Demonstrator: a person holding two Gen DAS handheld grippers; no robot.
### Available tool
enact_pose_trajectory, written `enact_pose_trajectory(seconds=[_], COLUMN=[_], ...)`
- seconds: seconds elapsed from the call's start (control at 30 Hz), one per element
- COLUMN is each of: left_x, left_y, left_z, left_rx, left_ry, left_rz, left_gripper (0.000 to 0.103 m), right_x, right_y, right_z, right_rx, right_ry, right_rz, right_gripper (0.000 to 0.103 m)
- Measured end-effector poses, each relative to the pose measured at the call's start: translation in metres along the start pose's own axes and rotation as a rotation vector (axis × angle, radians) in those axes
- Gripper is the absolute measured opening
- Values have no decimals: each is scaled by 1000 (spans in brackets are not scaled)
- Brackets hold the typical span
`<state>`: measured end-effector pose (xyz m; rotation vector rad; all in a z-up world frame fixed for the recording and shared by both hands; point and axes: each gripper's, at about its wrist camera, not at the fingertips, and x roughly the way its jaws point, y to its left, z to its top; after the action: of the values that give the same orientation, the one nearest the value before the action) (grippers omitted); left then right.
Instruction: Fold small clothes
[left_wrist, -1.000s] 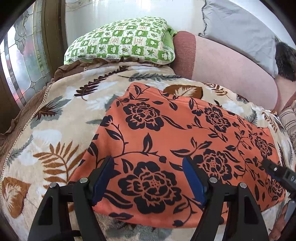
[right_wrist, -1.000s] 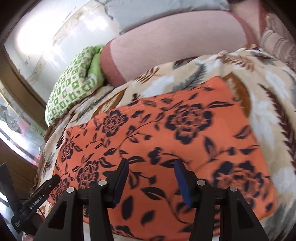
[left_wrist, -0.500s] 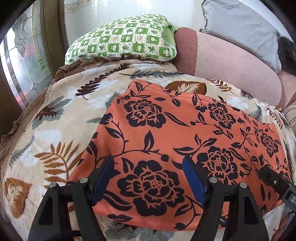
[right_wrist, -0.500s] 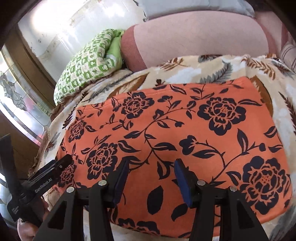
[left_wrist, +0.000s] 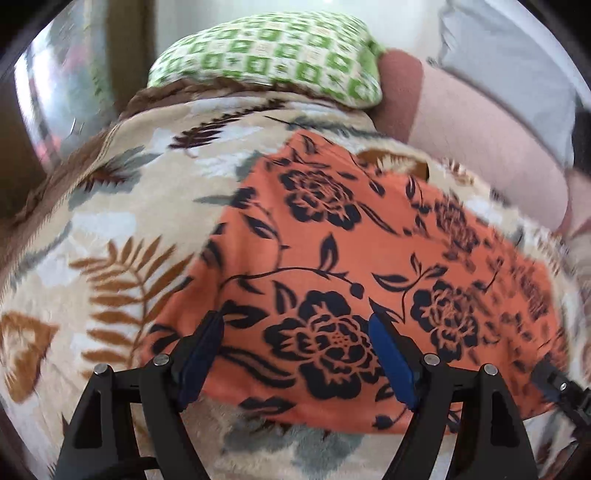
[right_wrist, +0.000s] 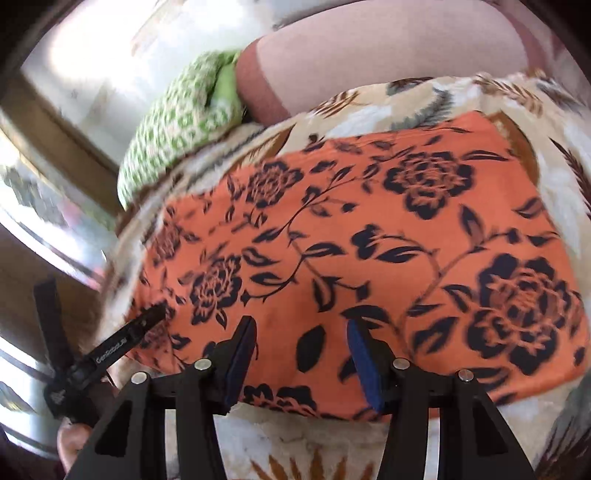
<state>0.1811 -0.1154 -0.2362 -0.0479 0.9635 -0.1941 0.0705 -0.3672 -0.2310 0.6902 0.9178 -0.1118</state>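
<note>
An orange garment with dark flowers (left_wrist: 332, 240) lies flat and folded on a leaf-print blanket (left_wrist: 110, 221). My left gripper (left_wrist: 293, 319) hovers over its near left part. Its jaws are opening and nothing is pinched between the blue pads. My right gripper (right_wrist: 301, 323) hangs over the near edge of the garment (right_wrist: 369, 240), open about half way, with the cloth below it and not gripped. Each gripper shows in the other's view: the left gripper (right_wrist: 122, 339) at the cloth's left corner, the right gripper (left_wrist: 554, 376) at its right end.
A green checked pillow (left_wrist: 266, 55), a pink bolster (left_wrist: 480, 140) and a grey pillow (left_wrist: 509, 62) line the far side of the bed. A patterned glass window (left_wrist: 55, 92) runs along the left. A person's hand (right_wrist: 70, 443) holds the left gripper.
Both grippers have shifted a little across the garment, and both views are now motion-blurred. The left jaws stand slightly wider. The garment itself has not moved.
</note>
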Motion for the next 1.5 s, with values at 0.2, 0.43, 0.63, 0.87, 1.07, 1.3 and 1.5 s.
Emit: enact_pose_trajectory(seconds=[0.2, 0.43, 0.63, 0.87, 1.07, 1.3, 1.5], left_x=[-9, -5, -6, 13, 30, 41, 43], left_y=[26, 38, 36, 25, 30, 28, 20], left_z=[-14, -42, -46, -37, -23, -9, 0], left_rx=[-75, -111, -180, -253, -348, -313, -318], left_ry=[37, 133, 159, 184, 175, 122, 96], left_rz=[-22, -107, -243, -399, -475, -425, -424], left_gripper=[81, 81, 81, 81, 81, 42, 40], right_x=[-25, -33, -26, -33, -28, -23, -13], right_y=[-45, -71, -90, -119, -141, -146, -122], right_z=[-6, -30, -53, -56, -49, -34, -12], right_rx=[219, 385, 509, 638, 741, 749, 587], right_ry=[37, 84, 117, 24, -58, -140, -179], right_rz=[207, 328, 330, 297, 309, 296, 224], right_gripper=[62, 65, 67, 67, 67, 71, 38])
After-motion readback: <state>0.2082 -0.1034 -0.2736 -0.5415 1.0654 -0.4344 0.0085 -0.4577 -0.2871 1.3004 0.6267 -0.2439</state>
